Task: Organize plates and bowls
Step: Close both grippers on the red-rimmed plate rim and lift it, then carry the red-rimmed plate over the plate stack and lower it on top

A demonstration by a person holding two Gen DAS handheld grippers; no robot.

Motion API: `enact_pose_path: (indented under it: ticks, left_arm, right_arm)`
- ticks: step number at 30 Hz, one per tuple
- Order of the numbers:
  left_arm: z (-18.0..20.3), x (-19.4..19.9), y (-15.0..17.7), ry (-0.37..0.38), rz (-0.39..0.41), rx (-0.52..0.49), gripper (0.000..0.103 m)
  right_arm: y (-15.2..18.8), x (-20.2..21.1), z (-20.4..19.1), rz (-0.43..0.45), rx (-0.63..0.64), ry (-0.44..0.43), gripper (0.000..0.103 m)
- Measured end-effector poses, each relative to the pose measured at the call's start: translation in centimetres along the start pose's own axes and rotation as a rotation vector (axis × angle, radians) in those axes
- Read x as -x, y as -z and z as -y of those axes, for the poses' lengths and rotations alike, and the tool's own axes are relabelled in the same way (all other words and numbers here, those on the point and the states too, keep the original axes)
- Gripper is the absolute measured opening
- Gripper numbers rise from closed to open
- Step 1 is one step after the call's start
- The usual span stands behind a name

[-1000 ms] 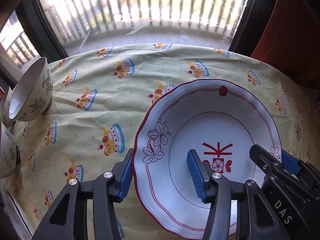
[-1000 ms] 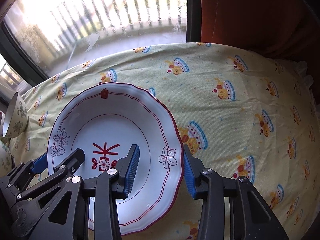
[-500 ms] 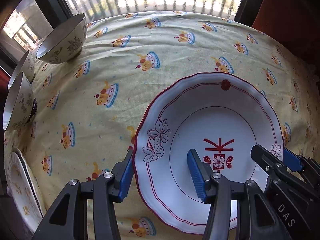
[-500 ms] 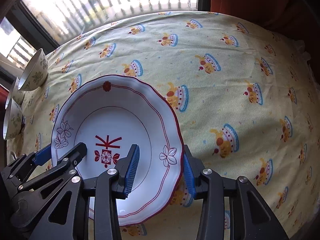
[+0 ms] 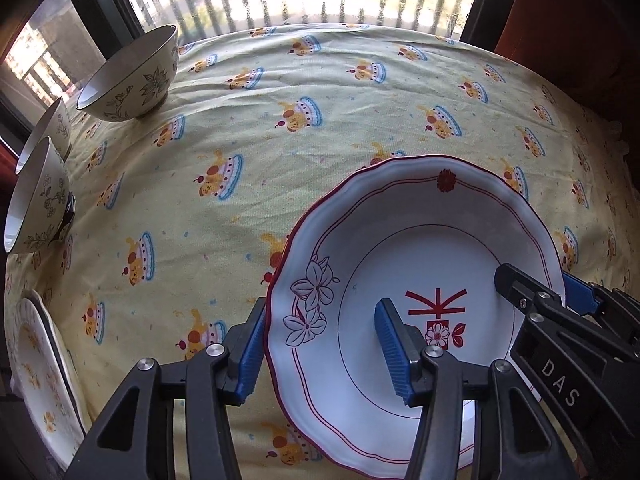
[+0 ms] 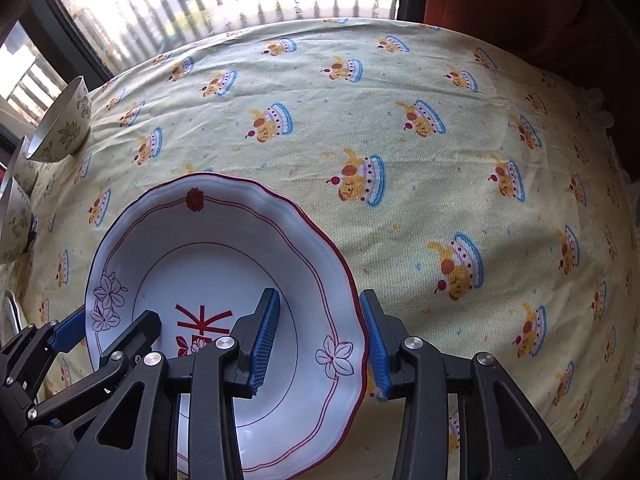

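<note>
A white, scallop-edged deep plate with a red rim line, flower outlines and a red emblem (image 5: pixel 420 280) is carried between the two tools above the bench, which is covered by a pale yellow cloth printed with cartoon cakes (image 5: pixel 280 152). The left gripper (image 5: pixel 320 348) straddles the plate's left rim, one blue pad outside and one inside the well; the right gripper (image 6: pixel 316 332) does the same on the opposite rim. Each pair of jaws is partly closed around the sloping wall of the plate and grasps it (the outer pads sit right against the rim, while contact of the inner pads is harder to make out).

As for progress, the sorting looks underway rather than finished. Along the left edge of the bench stand three cream bowls with leaf and flower drawings: one nearer the window (image 5: pixel 132 76) and two close together (image 5: pixel 36 196), apparently side by side rather than nested, though their contact is hard to read. At the near left corner lies a pale plate with small orange motifs (image 5: pixel 40 368), possibly on top of another, since a second edge shows.

What seems left, judging from this layout: bring the held plate to the plate pile at the left corner, set it down, let go, and perhaps gather the bowls into one stack.
</note>
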State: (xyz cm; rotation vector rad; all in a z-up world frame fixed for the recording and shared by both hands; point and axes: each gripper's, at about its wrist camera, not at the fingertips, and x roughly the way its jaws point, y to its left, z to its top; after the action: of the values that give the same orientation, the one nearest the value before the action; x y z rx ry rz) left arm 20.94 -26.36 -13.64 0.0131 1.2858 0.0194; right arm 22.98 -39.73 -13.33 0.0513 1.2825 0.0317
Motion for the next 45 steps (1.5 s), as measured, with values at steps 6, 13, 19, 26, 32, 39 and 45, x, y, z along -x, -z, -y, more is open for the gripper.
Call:
enact_pose_path:
  ticks: [6,13,19,26,32,39,45]
  left_arm:
    - [-0.9,1.6,0.4,0.008,0.025,0.004,0.054]
    - [-1.9,4.1,1.2,0.016,0.057,0.002,0.054]
    - [-3.7,5.7,1.9,0.03,0.083,0.012,0.054]
    - [-6.4,7.3,3.0,0.068,0.113,-0.003,0.054]
    - [-9.1,9.2,3.6,0.092,0.131,-0.052,0.053]
    - [-12.7,11.3,4.4,0.112,0.169,-0.1,0.053]
    - [-16.1,12.2,5.5,0.127,0.18,-0.107,0.053]
  right_arm:
    - [0.7,1.9,-0.7,0.025,0.011,0.005,0.043]
    - [1.6,4.9,-1.2,0.062,-0.01,-0.006,0.043]
    - [2.1,6.9,-2.9,0.089,0.0,-0.007,0.043]
    - [3.3,9.2,-5.4,0.133,-0.008,0.021,0.043]
    - [4.9,11.4,-8.1,0.168,-0.064,0.05,0.043]
    - [6.4,13.6,-11.6,0.215,-0.118,0.069,0.043]
    - [7.9,14.8,-14.7,0.238,-0.139,0.075,0.043]
